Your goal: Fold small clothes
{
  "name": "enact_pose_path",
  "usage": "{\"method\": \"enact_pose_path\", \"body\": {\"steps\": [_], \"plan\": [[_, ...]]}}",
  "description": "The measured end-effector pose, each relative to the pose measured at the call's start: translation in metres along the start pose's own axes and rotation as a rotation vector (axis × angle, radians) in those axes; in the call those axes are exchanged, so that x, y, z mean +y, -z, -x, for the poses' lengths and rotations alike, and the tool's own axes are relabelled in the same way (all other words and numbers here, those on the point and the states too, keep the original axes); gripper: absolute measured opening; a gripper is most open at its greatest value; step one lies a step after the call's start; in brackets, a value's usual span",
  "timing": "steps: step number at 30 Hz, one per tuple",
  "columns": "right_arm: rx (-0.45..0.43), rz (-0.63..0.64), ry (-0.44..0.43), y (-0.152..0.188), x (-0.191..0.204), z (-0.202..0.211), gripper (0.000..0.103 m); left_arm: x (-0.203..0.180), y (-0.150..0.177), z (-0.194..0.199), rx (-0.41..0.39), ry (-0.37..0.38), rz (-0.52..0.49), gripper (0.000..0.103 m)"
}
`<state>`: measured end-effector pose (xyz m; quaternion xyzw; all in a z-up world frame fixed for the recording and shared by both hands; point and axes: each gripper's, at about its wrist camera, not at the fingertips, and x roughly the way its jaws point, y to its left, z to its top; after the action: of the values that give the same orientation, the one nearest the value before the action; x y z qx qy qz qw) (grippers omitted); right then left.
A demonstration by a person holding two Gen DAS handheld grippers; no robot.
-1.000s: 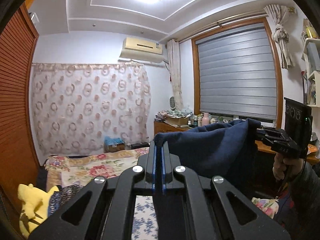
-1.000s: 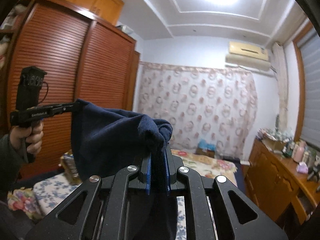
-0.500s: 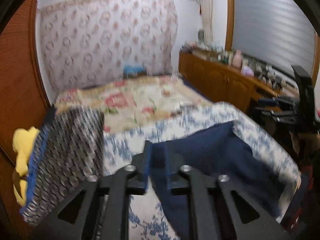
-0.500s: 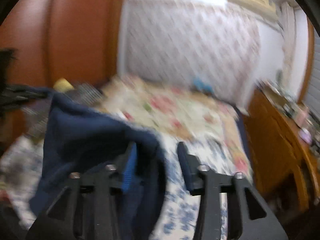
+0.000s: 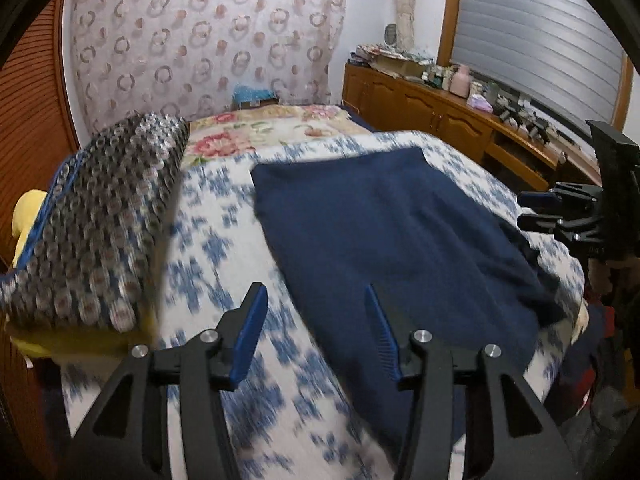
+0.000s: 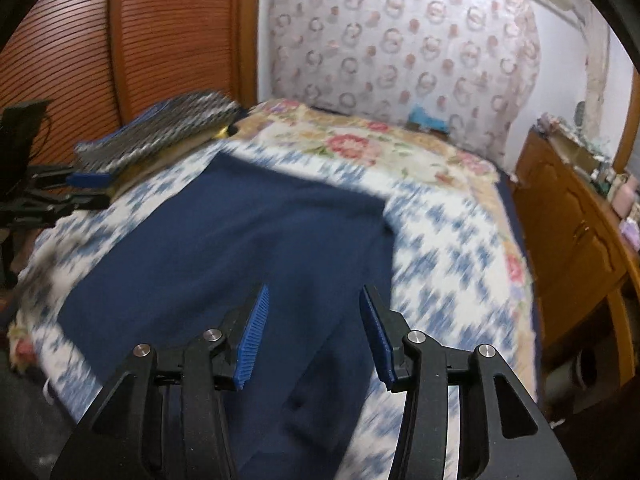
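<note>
Both tools (image 5: 316, 320) (image 6: 312, 324) gape, released — navy garment (image 5: 392, 236) flat, long axis toward curtain (image 5: 208, 40).

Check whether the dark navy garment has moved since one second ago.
Yes. The dark navy garment went down: earlier it hung in the air against the window blind, pinched by both grippers; now it lies spread on the blue-and-white floral bedspread.
</note>
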<state>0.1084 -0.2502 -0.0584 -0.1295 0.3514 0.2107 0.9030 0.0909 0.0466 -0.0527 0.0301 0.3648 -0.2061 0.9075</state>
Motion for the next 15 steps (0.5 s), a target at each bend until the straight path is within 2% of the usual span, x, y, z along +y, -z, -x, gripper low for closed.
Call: {"method": "enact_pose_path", "body": {"steps": [6,12,13,15], "plan": [[0.059,-0.040,-0.059,0.039,0.017,-0.004,0.042,-0.017,0.029,-0.001,0.040,0.022,-0.009,0.050],[0.089,-0.106,-0.083,0.057,0.012,-0.008,0.042,-0.025,0.044,-0.005,0.070,0.036,-0.011,0.050],[0.088,-0.107,-0.097,0.058,0.012,-0.008,0.039,-0.024,0.045,-0.005,0.071,0.038,-0.007,0.049],[0.083,-0.103,-0.124,0.058,0.013,-0.007,0.018,-0.023,0.047,-0.004,0.072,0.042,0.007,0.050]]}}
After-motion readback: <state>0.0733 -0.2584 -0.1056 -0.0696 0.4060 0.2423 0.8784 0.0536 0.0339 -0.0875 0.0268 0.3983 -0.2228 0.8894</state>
